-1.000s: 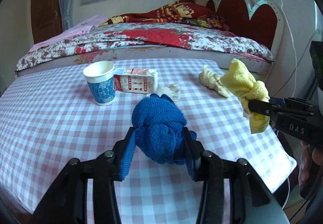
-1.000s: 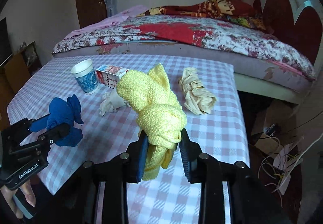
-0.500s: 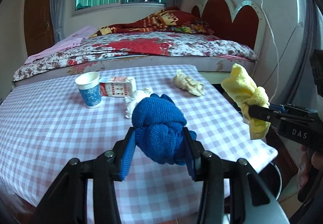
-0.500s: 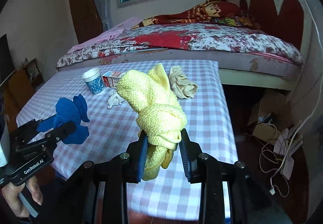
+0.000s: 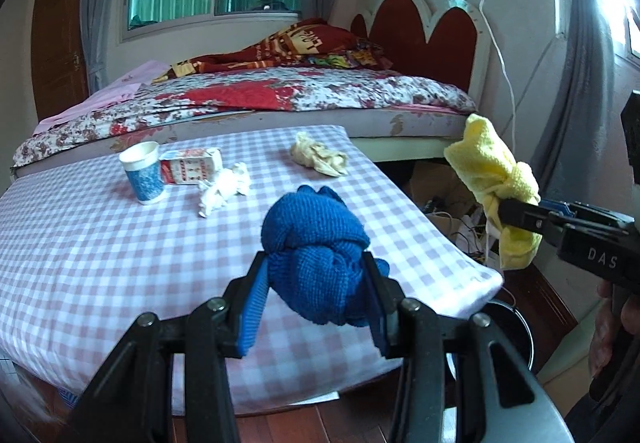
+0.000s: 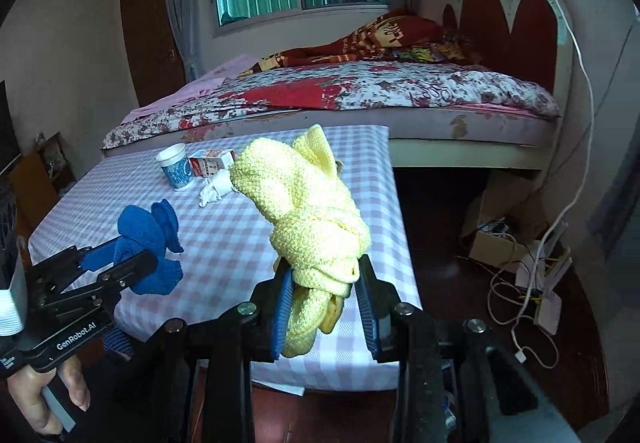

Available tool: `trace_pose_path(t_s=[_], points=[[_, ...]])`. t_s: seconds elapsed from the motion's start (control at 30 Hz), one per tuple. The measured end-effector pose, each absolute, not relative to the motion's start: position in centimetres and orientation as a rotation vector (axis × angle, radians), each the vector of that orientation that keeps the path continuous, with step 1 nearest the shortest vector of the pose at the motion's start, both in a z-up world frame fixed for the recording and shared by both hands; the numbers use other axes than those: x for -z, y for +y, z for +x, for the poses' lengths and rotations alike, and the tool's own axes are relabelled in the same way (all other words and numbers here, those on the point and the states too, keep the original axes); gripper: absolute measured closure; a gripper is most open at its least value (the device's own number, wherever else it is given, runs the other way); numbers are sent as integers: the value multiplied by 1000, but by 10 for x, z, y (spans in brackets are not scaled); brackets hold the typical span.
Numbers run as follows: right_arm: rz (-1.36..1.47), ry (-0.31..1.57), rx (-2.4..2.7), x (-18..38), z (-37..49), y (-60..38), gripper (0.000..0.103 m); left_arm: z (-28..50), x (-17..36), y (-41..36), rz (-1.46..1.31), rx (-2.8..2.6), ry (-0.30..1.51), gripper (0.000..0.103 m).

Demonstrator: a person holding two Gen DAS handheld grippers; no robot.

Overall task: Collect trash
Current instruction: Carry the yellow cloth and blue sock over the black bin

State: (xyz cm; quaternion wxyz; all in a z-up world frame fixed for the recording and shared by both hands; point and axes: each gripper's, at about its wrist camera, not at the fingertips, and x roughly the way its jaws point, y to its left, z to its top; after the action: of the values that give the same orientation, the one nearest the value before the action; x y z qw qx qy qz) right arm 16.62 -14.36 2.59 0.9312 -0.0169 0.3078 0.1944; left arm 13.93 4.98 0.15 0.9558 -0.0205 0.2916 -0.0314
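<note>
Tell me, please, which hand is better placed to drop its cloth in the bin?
Probably the right: its yellow cloth hangs past the table edge, nearer the dark bin; the blue cloth is over the tabletop.

Both wrist views look forward over the checked table [image 5: 100,243] toward the bed [image 6: 360,95], seemingly from just beyond its near edge.

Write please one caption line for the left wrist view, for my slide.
Left gripper holds a knotted blue cloth above the checked table; the right gripper holds a yellow cloth.
</note>
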Motion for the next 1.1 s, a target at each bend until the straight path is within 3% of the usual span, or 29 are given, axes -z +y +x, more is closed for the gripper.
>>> trace_pose_path(t_s=[1.1], points=[[89,752,-70,59,101,-338,71,116,53,-136,47,407,691,58]])
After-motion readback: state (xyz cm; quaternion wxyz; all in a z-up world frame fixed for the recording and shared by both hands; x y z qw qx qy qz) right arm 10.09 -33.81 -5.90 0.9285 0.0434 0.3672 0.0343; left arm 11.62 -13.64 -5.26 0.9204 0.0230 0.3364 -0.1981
